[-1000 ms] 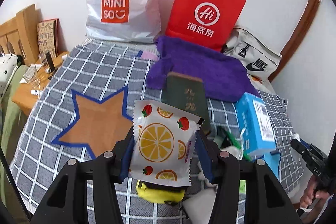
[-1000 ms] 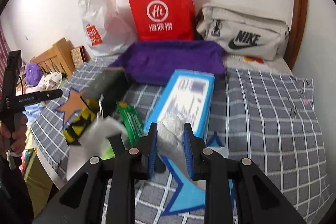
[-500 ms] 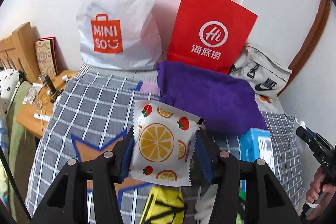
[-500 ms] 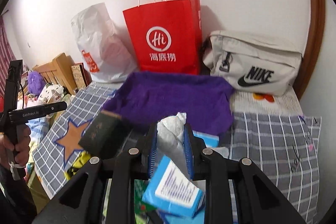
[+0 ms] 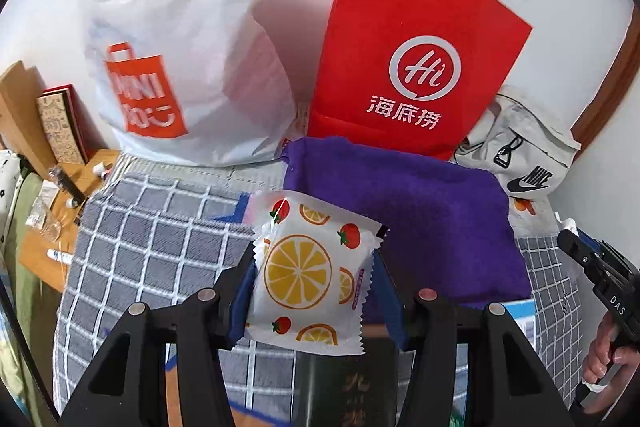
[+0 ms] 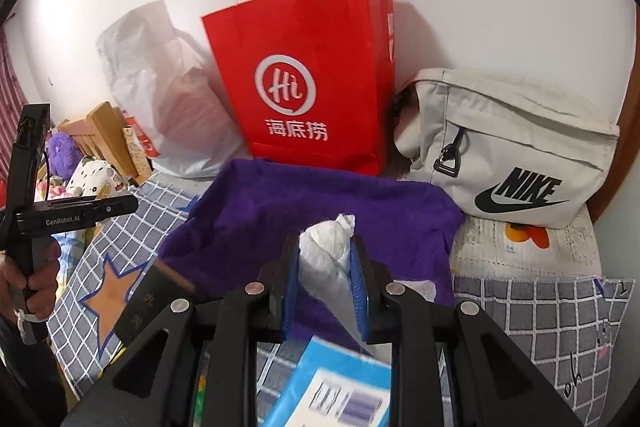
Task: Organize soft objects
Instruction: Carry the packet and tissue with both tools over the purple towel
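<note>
Both tools raised nearer the bags, left tool (image 5: pixel 310 281) clamping fruit-print packet (image 5: pixel 308 267), right tool (image 6: pixel 325 287) clamping white wad (image 6: pixel 326 251), its lower end hidden

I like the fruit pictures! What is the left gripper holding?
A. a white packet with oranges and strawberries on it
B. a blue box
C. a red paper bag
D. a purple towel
A: the left gripper has its blue pads pressed on both sides of the white fruit-print packet, lifted in front of the purple towel.

Towel (image 6: pixel 320 203) before paper bag (image 6: pixel 304 83) (touching)
</note>
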The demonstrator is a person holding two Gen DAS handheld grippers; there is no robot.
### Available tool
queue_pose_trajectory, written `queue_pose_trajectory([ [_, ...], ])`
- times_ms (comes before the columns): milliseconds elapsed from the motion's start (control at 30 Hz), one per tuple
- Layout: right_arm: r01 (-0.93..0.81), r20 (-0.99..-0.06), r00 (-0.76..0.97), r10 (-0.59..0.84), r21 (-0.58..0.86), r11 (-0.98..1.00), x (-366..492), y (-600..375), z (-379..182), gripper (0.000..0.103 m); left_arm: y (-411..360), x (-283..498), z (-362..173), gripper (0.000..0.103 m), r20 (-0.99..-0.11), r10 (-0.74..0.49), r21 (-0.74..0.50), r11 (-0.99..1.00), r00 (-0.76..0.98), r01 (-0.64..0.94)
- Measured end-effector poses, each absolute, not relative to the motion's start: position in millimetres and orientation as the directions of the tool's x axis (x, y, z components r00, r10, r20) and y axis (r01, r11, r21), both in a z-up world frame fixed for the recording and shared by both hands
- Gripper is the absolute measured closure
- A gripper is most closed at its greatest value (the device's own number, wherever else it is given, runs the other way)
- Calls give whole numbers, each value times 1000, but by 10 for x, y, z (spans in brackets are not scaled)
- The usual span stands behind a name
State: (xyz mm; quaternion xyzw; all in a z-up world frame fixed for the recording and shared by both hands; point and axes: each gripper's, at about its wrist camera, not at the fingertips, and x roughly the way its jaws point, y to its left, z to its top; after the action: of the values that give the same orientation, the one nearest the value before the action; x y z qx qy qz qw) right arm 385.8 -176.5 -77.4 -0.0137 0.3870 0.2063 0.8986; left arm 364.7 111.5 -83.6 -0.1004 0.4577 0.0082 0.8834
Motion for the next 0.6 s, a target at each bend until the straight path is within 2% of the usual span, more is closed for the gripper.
queue_pose_trajectory([
  [600,-385,-812,490,318,126,914,4525,-1808,-1598,79,834,4661,-1465,52,-874,-149,-199,978,462,-61],
])
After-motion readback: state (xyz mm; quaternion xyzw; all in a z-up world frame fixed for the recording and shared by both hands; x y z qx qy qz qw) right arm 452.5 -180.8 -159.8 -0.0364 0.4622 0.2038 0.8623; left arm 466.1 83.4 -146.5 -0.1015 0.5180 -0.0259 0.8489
